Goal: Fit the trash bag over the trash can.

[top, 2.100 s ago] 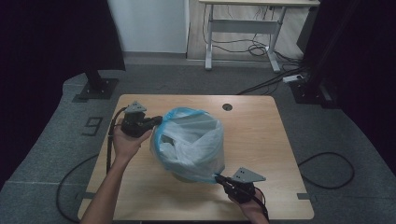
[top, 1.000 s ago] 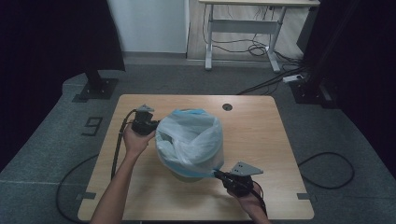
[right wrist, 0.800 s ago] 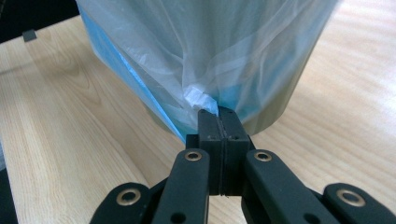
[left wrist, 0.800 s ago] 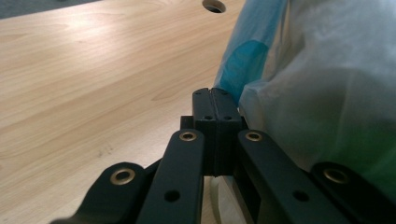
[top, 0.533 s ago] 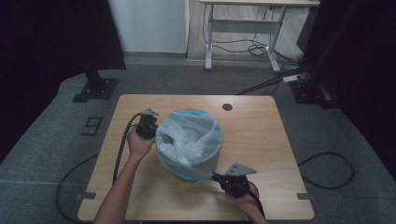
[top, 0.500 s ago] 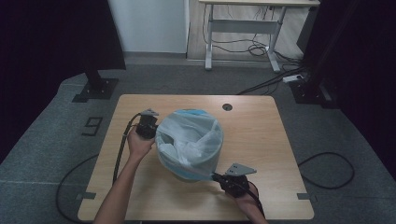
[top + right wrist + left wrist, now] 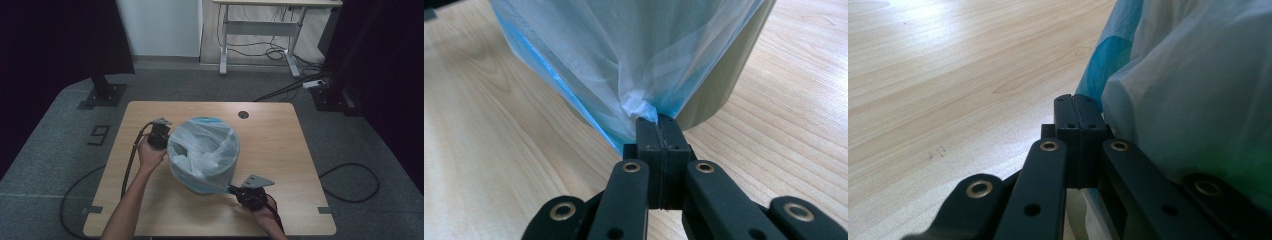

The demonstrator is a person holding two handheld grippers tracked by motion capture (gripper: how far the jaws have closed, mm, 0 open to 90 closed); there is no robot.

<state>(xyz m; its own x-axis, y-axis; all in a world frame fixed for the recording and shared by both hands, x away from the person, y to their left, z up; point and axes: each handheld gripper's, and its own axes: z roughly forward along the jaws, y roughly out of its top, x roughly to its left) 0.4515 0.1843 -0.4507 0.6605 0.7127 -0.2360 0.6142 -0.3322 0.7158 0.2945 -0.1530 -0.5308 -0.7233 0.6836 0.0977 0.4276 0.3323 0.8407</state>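
Observation:
A thin blue-white plastic bag (image 7: 202,150) lines a round olive-grey bin (image 7: 724,75) standing mid-table. My left gripper (image 7: 169,142) is at the bin's left side. Its jaws are pressed together in the left gripper view (image 7: 1075,100), and the blue film (image 7: 1108,55) runs right down to their tips. My right gripper (image 7: 231,189) sits at the bin's near right, low by the tabletop. It is shut on a bunched pinch of the bag (image 7: 639,105) in the right gripper view (image 7: 656,120), pulling the film taut down the bin's wall.
The wooden table (image 7: 280,140) has a small round cable hole (image 7: 243,114) at the back. Cables trail from both grippers off the table's near side. A white desk (image 7: 260,30) and floor cables lie beyond the table.
My left gripper has moved right, closing in on the bin's left side. The bag's stretched mouth has drawn in around the bin. The right gripper has barely shifted.

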